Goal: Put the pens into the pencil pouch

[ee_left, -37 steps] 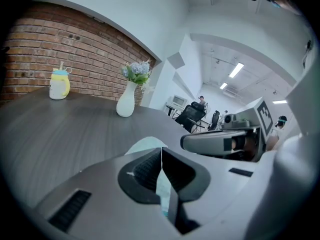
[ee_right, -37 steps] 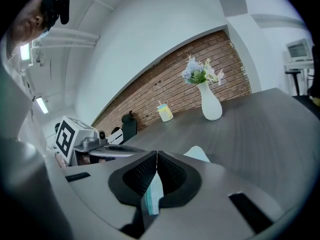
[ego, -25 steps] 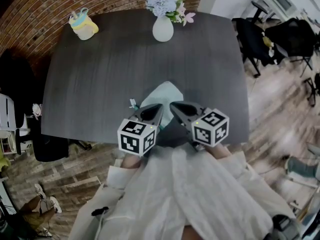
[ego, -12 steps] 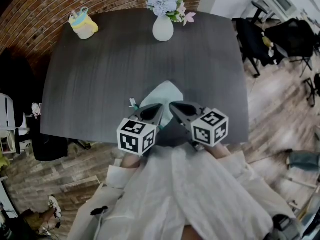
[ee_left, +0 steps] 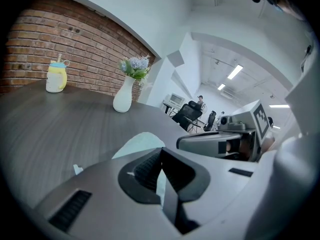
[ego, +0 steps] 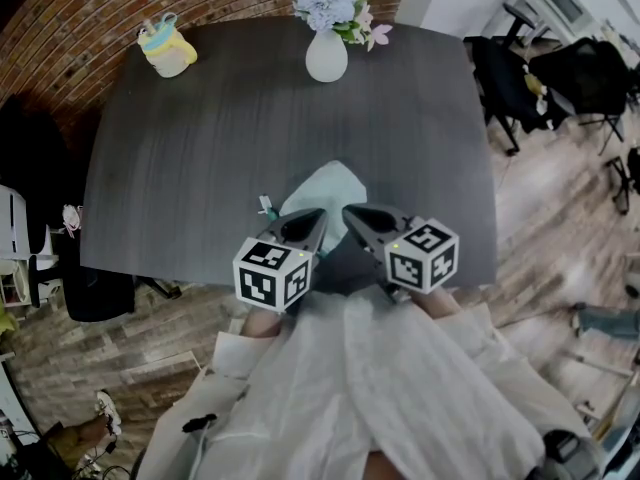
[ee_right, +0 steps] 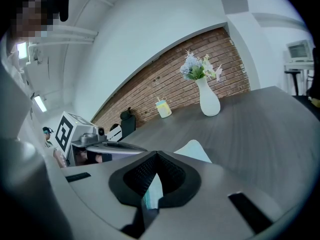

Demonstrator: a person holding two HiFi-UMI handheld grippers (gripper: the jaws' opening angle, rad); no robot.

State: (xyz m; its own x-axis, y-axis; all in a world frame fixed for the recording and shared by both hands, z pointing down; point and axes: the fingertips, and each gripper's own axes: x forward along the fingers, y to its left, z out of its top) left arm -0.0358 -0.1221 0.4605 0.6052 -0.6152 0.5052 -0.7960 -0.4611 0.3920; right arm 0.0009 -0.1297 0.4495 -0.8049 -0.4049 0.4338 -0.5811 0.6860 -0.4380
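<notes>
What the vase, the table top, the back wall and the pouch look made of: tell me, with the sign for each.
Vase: probably glazed ceramic; smooth, white, slight sheen.
Table top: wood or wood-look laminate; dark, matte, with straight grain lines.
Back wall: brick; reddish, mortar joints showing.
Pouch: pale, soft-looking, perhaps fabric or plastic; too hidden to tell.

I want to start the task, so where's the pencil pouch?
In the head view the pencil pouch lies on the dark table by its near edge, just beyond the tips of the left gripper and right gripper, with the vase far behind.
</notes>
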